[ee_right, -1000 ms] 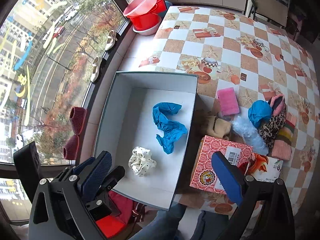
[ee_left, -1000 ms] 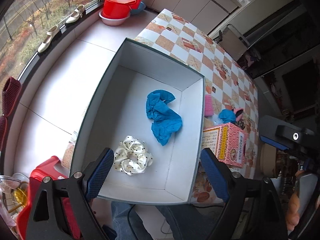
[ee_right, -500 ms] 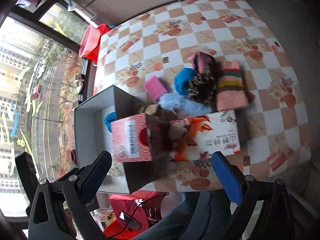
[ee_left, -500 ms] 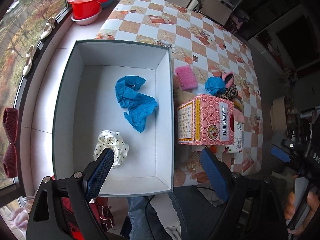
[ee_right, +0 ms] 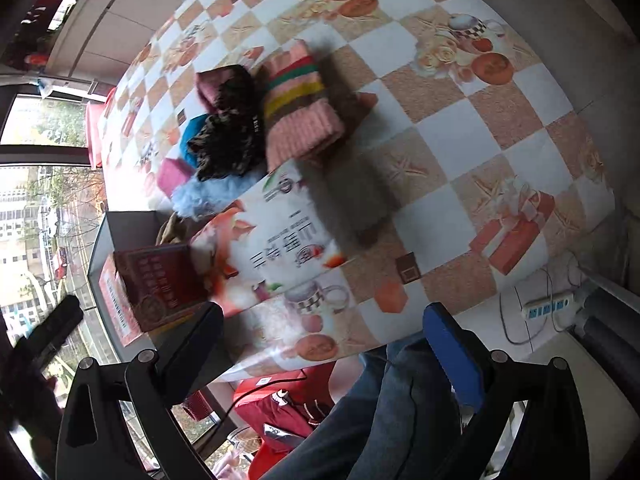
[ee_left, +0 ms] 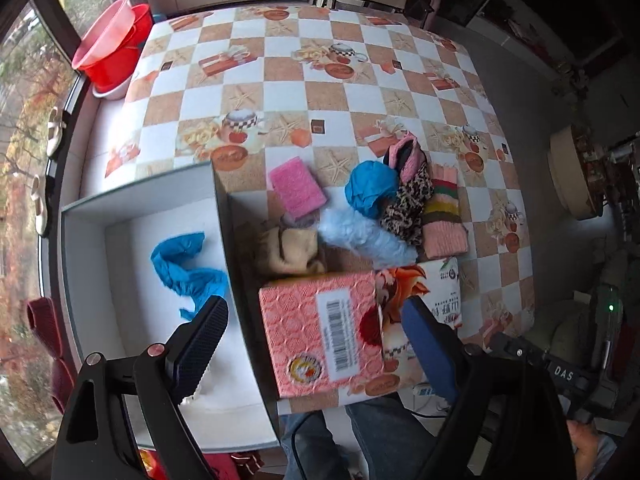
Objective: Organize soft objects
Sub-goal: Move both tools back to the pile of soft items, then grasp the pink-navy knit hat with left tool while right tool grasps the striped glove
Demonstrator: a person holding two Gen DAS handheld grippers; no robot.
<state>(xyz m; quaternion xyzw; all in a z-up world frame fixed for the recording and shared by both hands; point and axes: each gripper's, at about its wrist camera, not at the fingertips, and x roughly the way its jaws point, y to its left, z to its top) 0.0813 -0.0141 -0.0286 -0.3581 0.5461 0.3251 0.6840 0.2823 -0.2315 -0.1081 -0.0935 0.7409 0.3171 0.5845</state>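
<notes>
Both grippers swung from the box to the pile

Compared with a second earlier, the left gripper [ee_left: 308, 332] no longer hung over the box [ee_left: 140, 200], where the blue cloth [ee_left: 184, 264] already lay, but over the pink carton [ee_left: 320, 328]; its jaws were wide apart and empty. At one o'clock of that carton the unsorted soft pile waited on the surface [ee_left: 320, 80]: beige cloth [ee_left: 288, 248], pink sponge [ee_left: 298, 192], fluffy blue piece [ee_left: 364, 236], blue ball [ee_left: 370, 192], leopard fabric [ee_left: 408, 204], striped sock [ee_left: 444, 220]. The right gripper [ee_right: 324, 348], jaws apart and empty, had likewise left the box, so another pick looked next.
</notes>
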